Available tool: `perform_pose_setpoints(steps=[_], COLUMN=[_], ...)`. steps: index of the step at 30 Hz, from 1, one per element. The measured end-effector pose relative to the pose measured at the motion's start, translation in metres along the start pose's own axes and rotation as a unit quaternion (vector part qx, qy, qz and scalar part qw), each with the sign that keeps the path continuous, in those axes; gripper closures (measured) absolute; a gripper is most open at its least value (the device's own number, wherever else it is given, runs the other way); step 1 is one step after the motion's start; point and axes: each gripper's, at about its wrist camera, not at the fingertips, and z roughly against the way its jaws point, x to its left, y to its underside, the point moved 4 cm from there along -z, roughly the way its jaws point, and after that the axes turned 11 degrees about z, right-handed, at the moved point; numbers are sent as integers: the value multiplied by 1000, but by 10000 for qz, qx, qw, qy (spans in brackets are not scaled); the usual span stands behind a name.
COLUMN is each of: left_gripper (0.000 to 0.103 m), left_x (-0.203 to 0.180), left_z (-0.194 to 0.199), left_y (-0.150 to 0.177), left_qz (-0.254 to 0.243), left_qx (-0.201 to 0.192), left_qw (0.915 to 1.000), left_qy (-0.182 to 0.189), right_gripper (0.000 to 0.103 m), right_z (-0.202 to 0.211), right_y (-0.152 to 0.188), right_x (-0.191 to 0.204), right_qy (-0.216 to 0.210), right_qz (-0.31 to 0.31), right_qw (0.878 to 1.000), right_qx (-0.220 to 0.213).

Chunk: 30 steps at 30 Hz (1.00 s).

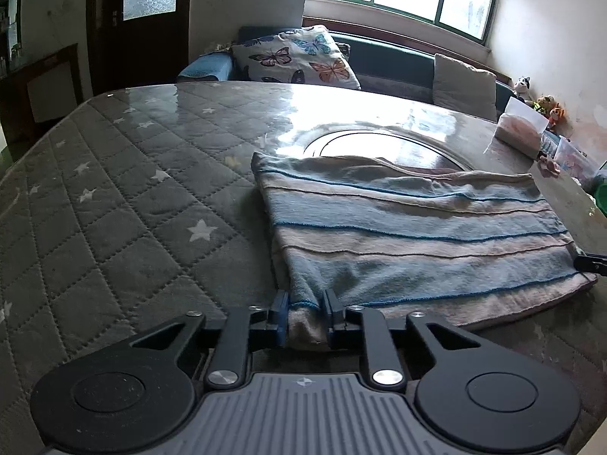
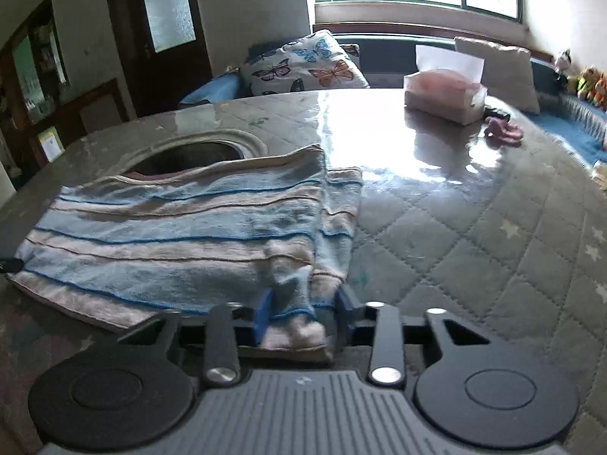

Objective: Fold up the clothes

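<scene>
A striped towel-like garment (image 1: 417, 220), light blue and beige, lies folded flat on the quilted star-pattern table cover (image 1: 114, 208). My left gripper (image 1: 305, 305) is shut on its near left corner, and the fabric bunches between the blue pads. In the right wrist view the same garment (image 2: 182, 227) shows a narrower layer sticking out on its right side. My right gripper (image 2: 305, 303) is shut on the near right corner, with a thick fold of cloth filling the gap. A dark tip of the right gripper (image 1: 590, 263) shows at the garment's right edge.
A round recess (image 1: 379, 144) in the table lies just beyond the garment. A tissue box (image 2: 444, 96) and a small pink object (image 2: 502, 132) sit at the far right. Behind the table a bench holds a butterfly cushion (image 1: 299, 57) and soft toys.
</scene>
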Motion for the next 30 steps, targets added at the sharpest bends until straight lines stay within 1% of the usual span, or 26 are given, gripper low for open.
perform_pose_setpoints(steps=[1, 2, 4, 7, 13, 14, 15, 16, 17, 20, 21, 23, 26, 28, 29, 30], left_gripper=[89, 91, 92, 92, 92, 91, 88, 87, 87, 82, 78, 76, 75, 71, 66, 65], left_x=[0, 0, -1, -3, -4, -4, -4, -3, -2, -2, -1, 2, 2, 2, 3, 5], left_z=[1, 3, 7, 19, 50, 54, 57, 60, 63, 66, 67, 67, 59, 50, 44, 38], left_y=[1, 2, 5, 12, 43, 46, 48, 48, 46, 34, 28, 15, -4, -16, -22, -27], left_qz=[10, 27, 23, -69, -200, -196, -205, -222, -249, -333, -341, -295, -245, -217, -179, -130], left_qx=[11, 32, 72, 141, 373, 390, 389, 374, 342, 175, 96, -95, -312, -413, -441, -454], left_qw=[10000, 10000, 9999, 9998, 9989, 9988, 9988, 9988, 9989, 9993, 9994, 9995, 9992, 9988, 9987, 9986], left_qy=[13, 36, 72, 133, 216, 226, 225, 214, 190, 67, 28, -23, -81, -160, -197, -233], right_gripper=[80, 81, 91, 96, 96, 96, 94, 89, 88, 86, 85, 85, 80, 73, 73, 73], right_z=[1, 1, 4, 11, 39, 43, 47, 52, 56, 66, 65, 63, 48, 32, 23, 14], right_y=[0, 0, 1, 3, 22, 25, 27, 29, 32, 26, 20, 7, -9, -20, -25, -31], right_x=[0, 0, 0, -4, -3, -3, -3, -2, -2, -4, -6, -10, -12, -12, -12, -12], right_qy=[-22, -42, -42, -71, -108, -117, -116, -115, -113, 21, 39, 73, 63, 91, 121, 140], right_qz=[-26, -50, -62, -118, 104, 107, 121, 136, 150, 273, 261, 230, 210, 276, 322, 352], right_qw=[10000, 10000, 10000, 9999, 9997, 9997, 9996, 9995, 9994, 9995, 9996, 9997, 9996, 9993, 9991, 9990], right_qx=[-13, -27, -56, -63, 170, 203, 235, 266, 298, 153, 72, -93, -204, -245, -252, -254])
